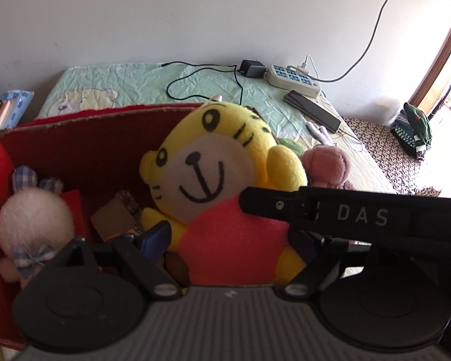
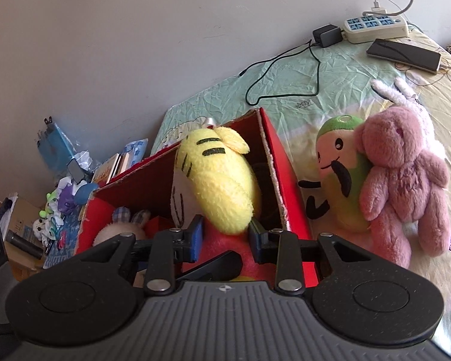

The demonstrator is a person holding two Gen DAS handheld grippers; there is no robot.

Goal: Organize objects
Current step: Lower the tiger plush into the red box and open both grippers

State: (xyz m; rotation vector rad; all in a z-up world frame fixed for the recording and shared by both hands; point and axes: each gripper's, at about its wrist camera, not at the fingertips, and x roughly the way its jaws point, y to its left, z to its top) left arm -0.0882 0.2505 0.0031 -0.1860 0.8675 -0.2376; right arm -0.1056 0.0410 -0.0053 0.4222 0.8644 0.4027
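Note:
A yellow tiger plush (image 1: 213,180) in a red shirt sits upright in the red cardboard box (image 1: 84,144), leaning on its right wall. My left gripper (image 1: 228,240) is open, its fingers on either side of the tiger's body. My right gripper (image 2: 225,237) is shut on the tiger plush (image 2: 222,180) at the lower end of its head; its finger crosses the left wrist view as a black bar (image 1: 285,204). A white bunny plush (image 1: 33,219) with plaid ears lies in the box's left part. A pink bear (image 2: 406,186) and a green-yellow plush (image 2: 339,174) lie outside the box (image 2: 285,180).
The box stands on a bed with a green sheet (image 2: 285,90). At the bed's far edge lie a power strip (image 2: 375,25), a charger with black cable (image 2: 324,36) and a phone (image 2: 403,54). A small white-pink bunny (image 2: 403,96) lies behind the bear. Clutter fills a table (image 2: 60,204) on the left.

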